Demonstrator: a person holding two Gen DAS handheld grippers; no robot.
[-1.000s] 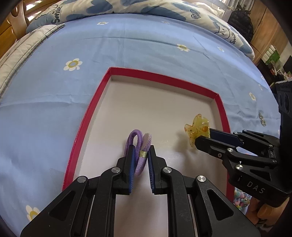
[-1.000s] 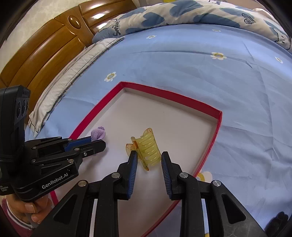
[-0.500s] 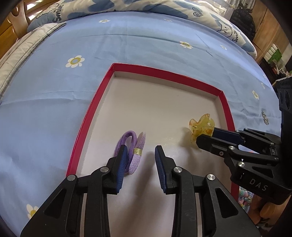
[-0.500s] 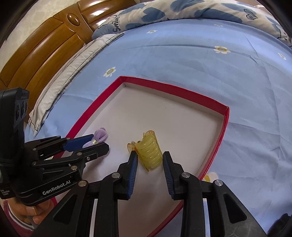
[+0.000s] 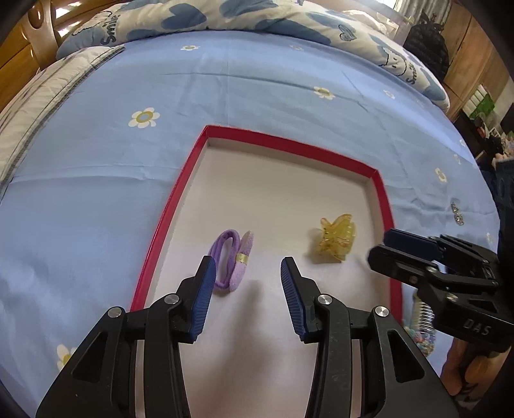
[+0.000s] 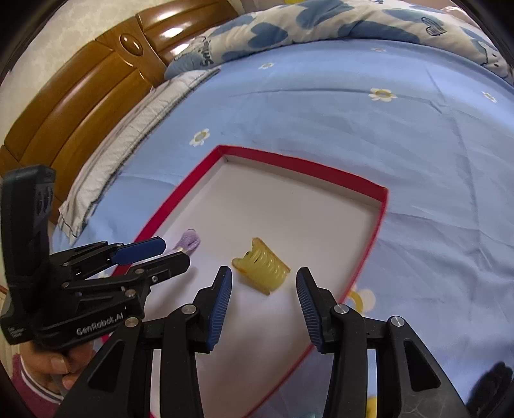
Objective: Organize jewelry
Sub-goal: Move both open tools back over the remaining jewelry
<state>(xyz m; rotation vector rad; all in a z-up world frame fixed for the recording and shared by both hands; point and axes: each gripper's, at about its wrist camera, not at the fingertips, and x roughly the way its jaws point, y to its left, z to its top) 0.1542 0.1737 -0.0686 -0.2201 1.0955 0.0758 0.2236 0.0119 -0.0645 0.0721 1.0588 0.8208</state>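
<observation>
A red-rimmed shallow tray [image 5: 167,222] with a white floor lies on the blue bed sheet. A purple hair tie [image 5: 232,259] with a gold band lies in its left part. A yellow hair claw clip [image 5: 337,238] lies in its right part. My left gripper [image 5: 245,286] is open and empty, just behind the hair tie. My right gripper [image 6: 263,295] is open and empty, just behind the clip [image 6: 261,265]. The tray rim [image 6: 376,225] and the hair tie [image 6: 189,241] also show in the right wrist view. Each gripper shows in the other's view.
A folded blue-and-white duvet [image 5: 225,16] lies along the far side of the bed. A wooden headboard [image 6: 96,86] stands at the left. A small sparkly piece [image 5: 456,212] lies on the sheet right of the tray. Colourful items [image 5: 420,334] sit at the tray's near right corner.
Both grippers have opened and pulled back. The left one let go of the purple hair tie and the right one let go of the yellow clip; both now lie in the tray.
</observation>
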